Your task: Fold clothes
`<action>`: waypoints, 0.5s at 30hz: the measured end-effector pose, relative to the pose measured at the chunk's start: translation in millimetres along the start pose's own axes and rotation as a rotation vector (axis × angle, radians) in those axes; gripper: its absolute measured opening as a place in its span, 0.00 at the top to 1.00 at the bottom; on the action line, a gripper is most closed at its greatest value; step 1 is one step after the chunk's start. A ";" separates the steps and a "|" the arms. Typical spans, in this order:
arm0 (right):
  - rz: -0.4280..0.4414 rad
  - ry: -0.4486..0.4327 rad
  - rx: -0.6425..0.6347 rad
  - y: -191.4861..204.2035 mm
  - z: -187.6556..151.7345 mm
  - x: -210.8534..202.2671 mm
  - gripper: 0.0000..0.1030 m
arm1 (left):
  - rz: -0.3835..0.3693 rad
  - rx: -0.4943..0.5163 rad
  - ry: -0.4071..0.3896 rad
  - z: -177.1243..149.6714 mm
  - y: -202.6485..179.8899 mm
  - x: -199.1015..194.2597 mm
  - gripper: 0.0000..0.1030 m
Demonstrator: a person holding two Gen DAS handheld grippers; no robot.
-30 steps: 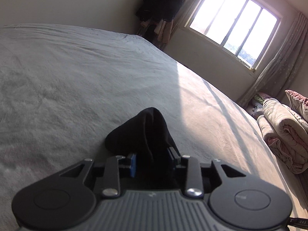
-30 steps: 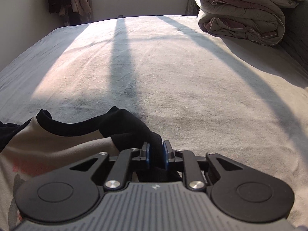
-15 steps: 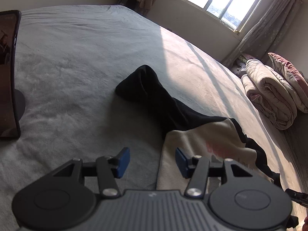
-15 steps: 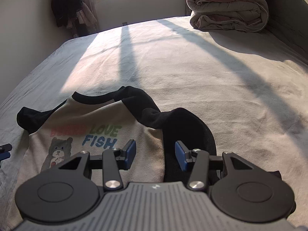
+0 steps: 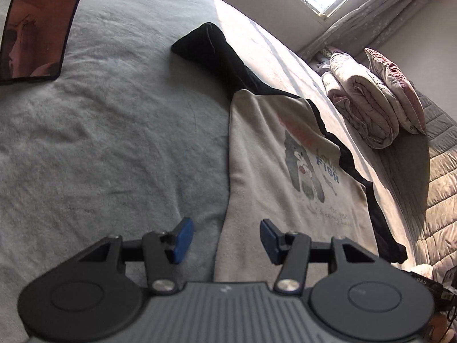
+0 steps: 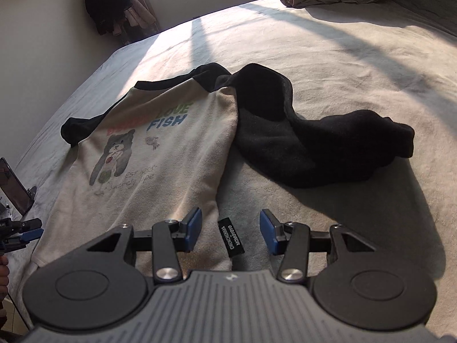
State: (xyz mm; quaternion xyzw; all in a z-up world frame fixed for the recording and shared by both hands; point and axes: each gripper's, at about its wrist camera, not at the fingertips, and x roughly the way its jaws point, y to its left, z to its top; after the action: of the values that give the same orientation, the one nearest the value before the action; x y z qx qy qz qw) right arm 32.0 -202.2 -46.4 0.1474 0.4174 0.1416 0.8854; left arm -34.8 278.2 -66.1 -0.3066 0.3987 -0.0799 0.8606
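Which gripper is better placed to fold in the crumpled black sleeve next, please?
Probably the right gripper: its open jaws face the crumpled sleeve, which lies on the sweatshirt's far side from the left gripper.

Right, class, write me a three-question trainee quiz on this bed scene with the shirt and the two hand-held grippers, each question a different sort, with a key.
1. True or false: the right hand-held gripper is clamped on the black sleeve.
2. Multiple choice: the word printed in blue on the shirt is A) FISH B) BEAR C) CATS.
3. Fill in: the folded quilt lies at the far side of the ____.

Key: 1 false, its jaws stand apart with nothing gripped, as do those of the left hand-held gripper; 2 A; 3 bed.
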 end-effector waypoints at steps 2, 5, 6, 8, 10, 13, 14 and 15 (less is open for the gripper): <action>0.039 0.026 0.073 -7.9 -7.4 -0.3 0.52 | -0.040 0.014 0.023 -6.7 3.8 -3.3 0.49; 0.090 0.060 0.096 -8.5 -13.7 -4.1 0.52 | -0.094 0.008 0.044 -15.4 12.1 -8.1 0.50; 0.102 0.069 0.093 -8.4 -16.3 -5.5 0.52 | -0.114 -0.001 0.051 -18.5 15.2 -10.4 0.51; 0.121 0.091 0.089 -10.2 -21.0 -8.9 0.53 | -0.145 -0.030 0.068 -21.4 21.5 -13.0 0.54; 0.145 0.110 0.106 -14.1 -24.6 -12.0 0.54 | -0.170 -0.057 0.085 -23.1 25.6 -13.5 0.55; 0.190 0.134 0.162 -22.2 -27.6 -12.6 0.54 | -0.187 -0.063 0.100 -24.9 25.9 -11.4 0.56; 0.204 0.140 0.183 -24.8 -28.3 -12.0 0.54 | -0.189 -0.063 0.103 -25.6 25.2 -10.2 0.56; 0.219 0.145 0.204 -27.5 -29.1 -11.4 0.53 | -0.193 -0.062 0.112 -26.0 23.6 -8.3 0.56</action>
State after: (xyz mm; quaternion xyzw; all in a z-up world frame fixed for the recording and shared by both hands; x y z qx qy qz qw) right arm 5.8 -227.5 -66.6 0.2703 0.4741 0.2044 0.8127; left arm -62.0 288.2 -87.6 -0.3649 0.4169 -0.1670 0.8155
